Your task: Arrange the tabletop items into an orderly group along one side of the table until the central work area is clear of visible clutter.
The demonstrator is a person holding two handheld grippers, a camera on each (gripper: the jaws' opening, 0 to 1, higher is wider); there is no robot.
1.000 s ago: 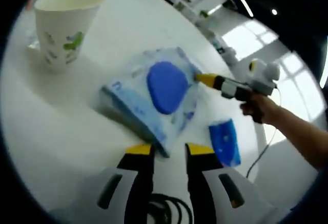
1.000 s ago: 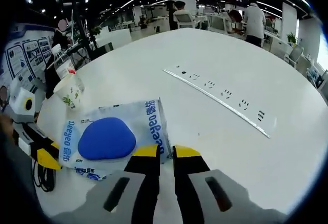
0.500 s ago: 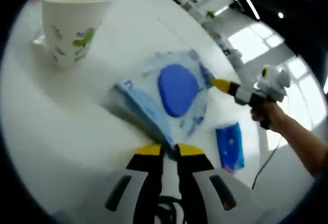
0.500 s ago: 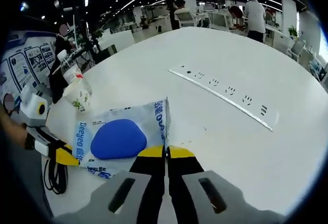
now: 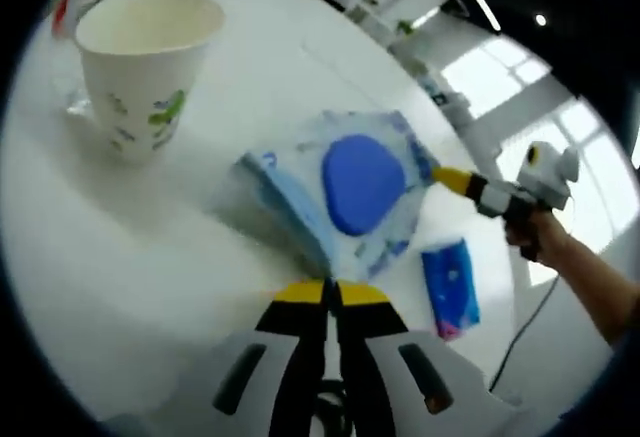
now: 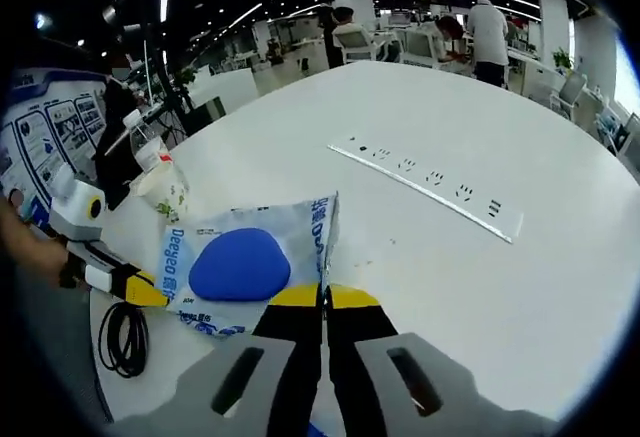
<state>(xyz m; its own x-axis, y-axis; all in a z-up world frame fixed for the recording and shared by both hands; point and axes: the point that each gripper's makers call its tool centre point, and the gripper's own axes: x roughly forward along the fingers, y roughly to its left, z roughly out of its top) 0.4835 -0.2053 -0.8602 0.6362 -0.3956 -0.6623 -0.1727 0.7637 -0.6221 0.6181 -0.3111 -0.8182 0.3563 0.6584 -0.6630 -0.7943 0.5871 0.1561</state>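
Note:
A light-blue wet-wipes pack (image 5: 350, 192) with a dark blue lid is held between both grippers over the white round table (image 5: 150, 237). My left gripper (image 5: 332, 293) is shut on its near edge. The right gripper (image 5: 452, 178) comes in from the right and pinches the far corner. In the right gripper view my right gripper (image 6: 322, 295) is shut on the edge of the pack (image 6: 240, 267), and the left gripper's yellow tip (image 6: 140, 292) holds the opposite side. A shadow under the pack suggests it hangs slightly above the table.
A paper cup (image 5: 145, 67) stands to the left with a plastic bottle (image 6: 150, 147) behind it. A small blue tissue packet (image 5: 450, 282) lies near the table edge. A black cable coil (image 6: 125, 337) lies by the left gripper. A socket strip (image 6: 430, 182) crosses the table.
Both grippers went from open to shut on opposite edges of the wipes pack. The pack now looks raised a little, and both cameras have pulled back from the table.

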